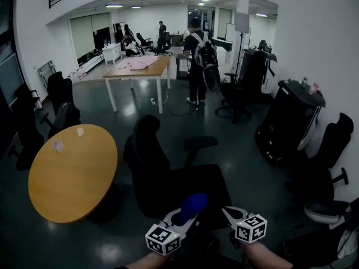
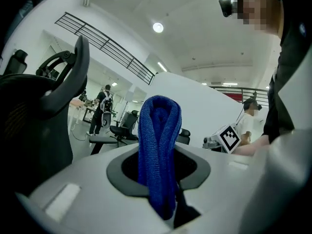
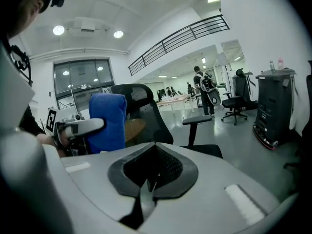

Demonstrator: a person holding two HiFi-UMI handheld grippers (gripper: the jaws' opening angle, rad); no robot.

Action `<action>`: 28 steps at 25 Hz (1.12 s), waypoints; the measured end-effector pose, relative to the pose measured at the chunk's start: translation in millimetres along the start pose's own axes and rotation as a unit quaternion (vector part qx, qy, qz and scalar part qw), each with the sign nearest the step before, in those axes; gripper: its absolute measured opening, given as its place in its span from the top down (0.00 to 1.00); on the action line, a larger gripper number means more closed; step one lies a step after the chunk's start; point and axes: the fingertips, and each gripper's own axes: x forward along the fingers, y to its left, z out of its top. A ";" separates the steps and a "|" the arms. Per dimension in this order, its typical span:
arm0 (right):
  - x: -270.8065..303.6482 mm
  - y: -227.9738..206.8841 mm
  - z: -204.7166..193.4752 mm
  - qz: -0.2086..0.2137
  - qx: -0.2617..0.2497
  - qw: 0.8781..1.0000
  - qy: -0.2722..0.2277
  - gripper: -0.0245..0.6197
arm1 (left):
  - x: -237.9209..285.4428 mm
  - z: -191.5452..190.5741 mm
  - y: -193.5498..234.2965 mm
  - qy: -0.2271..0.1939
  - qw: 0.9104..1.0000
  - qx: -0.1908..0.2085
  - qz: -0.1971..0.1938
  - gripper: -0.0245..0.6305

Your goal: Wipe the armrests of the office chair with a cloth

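A black office chair (image 1: 150,150) stands just ahead of me, its seat (image 1: 190,186) under both grippers and one armrest (image 1: 200,142) on the far right side. My left gripper (image 1: 187,213) is shut on a folded blue cloth (image 1: 193,204) that sticks up above the seat. In the left gripper view the cloth (image 2: 158,145) hangs folded between the jaws of the left gripper (image 2: 165,201). My right gripper (image 1: 231,212) hovers beside it, shut and empty. The right gripper view shows the right gripper (image 3: 147,185), the cloth (image 3: 108,121), the chair back (image 3: 146,112) and the armrest (image 3: 197,120).
A round wooden table (image 1: 73,172) sits to the left of the chair. More black chairs (image 1: 328,161) and a black cabinet (image 1: 289,122) crowd the right side. A person with a backpack (image 1: 199,60) stands farther back by a long table (image 1: 137,67).
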 end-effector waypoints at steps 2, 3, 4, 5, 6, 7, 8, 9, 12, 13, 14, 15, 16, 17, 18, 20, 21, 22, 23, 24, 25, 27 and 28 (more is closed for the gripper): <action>-2.3 9.6 -6.6 0.002 -0.005 1.000 0.003 0.95 | -13.5 0.0 -2.7 -0.006 1.000 0.002 0.002 0.78; -1.8 14.6 -10.3 0.005 -0.007 1.000 0.004 0.95 | -18.6 1.3 -3.5 -0.008 1.000 0.005 0.004 0.78; -1.0 19.6 -13.9 0.010 -0.008 1.000 0.005 0.95 | -22.9 2.8 -4.6 -0.011 1.000 0.008 0.006 0.78; -0.7 24.3 -16.7 0.017 -0.009 1.000 0.005 0.95 | -26.5 4.5 -6.3 -0.013 1.000 0.011 0.009 0.78; -1.0 28.5 -18.6 0.023 -0.010 1.000 0.004 0.95 | -29.4 6.1 -8.6 -0.015 1.000 0.015 0.012 0.78; -2.1 31.9 -19.4 0.030 -0.011 0.999 0.002 0.95 | -31.8 7.9 -11.7 -0.017 1.000 0.019 0.015 0.78; -4.3 34.7 -19.3 0.036 -0.012 0.999 0.000 0.95 | -33.8 9.7 -15.6 -0.017 0.999 0.024 0.019 0.78; -7.4 37.0 -18.7 0.042 -0.013 0.999 -0.003 0.95 | -35.2 11.5 -20.2 -0.017 0.999 0.028 0.022 0.78; -21.7 38.6 -18.3 0.055 -0.017 0.998 -0.013 0.95 | -35.8 12.0 -34.9 -0.014 0.999 0.032 0.032 0.78; -28.6 37.1 -18.8 0.058 -0.020 0.998 -0.017 0.95 | -34.3 10.5 -40.6 -0.014 0.999 0.031 0.035 0.78; -36.5 35.0 -18.8 0.059 -0.027 0.998 -0.021 0.95 | -32.1 9.1 -46.7 -0.015 0.999 0.029 0.038 0.78; -45.4 32.9 -18.1 0.060 -0.038 0.997 -0.026 0.95 | -29.7 8.2 -53.2 -0.017 0.999 0.027 0.041 0.78; -54.8 31.3 -16.7 0.060 -0.050 0.996 -0.032 0.95 | -27.5 8.1 -59.8 -0.020 0.998 0.025 0.045 0.78; -64.3 30.2 -14.7 0.061 -0.061 0.996 -0.038 0.95 | -25.7 9.0 -66.3 -0.023 0.998 0.025 0.048 0.78; -73.6 29.4 -12.6 0.061 -0.070 0.995 -0.045 0.95 | -24.1 10.5 -72.9 -0.026 0.998 0.027 0.050 0.78; -90.4 27.4 -9.9 0.061 -0.081 0.993 -0.059 0.95 | -21.0 13.2 -86.6 -0.030 0.998 0.032 0.053 0.78; -97.6 26.7 -9.7 0.061 -0.083 0.993 -0.065 0.95 | -19.7 13.3 -93.3 -0.030 0.997 0.035 0.054 0.78; -103.9 26.2 -10.3 0.062 -0.083 0.992 -0.070 0.95 | -18.7 12.4 -99.6 -0.029 0.997 0.037 0.056 0.78; -109.4 26.0 -11.6 0.063 -0.083 0.992 -0.074 0.95 | -17.7 10.4 -105.5 -0.027 0.997 0.037 0.057 0.78; -114.2 25.5 -13.5 0.064 -0.083 0.991 -0.078 0.95 | -16.5 7.5 -110.8 -0.026 0.997 0.038 0.059 0.78; -118.1 24.4 -16.1 0.066 -0.084 0.991 -0.082 0.95 | -14.8 3.8 -115.5 -0.025 0.997 0.037 0.061 0.78; -122.8 20.7 -23.0 0.071 -0.084 0.990 -0.088 0.95 | -10.3 -4.7 -122.5 -0.027 0.997 0.036 0.064 0.78; -124.0 18.2 -27.2 0.072 -0.084 0.990 -0.091 0.95 | -7.8 -8.8 -125.6 -0.028 0.997 0.036 0.066 0.78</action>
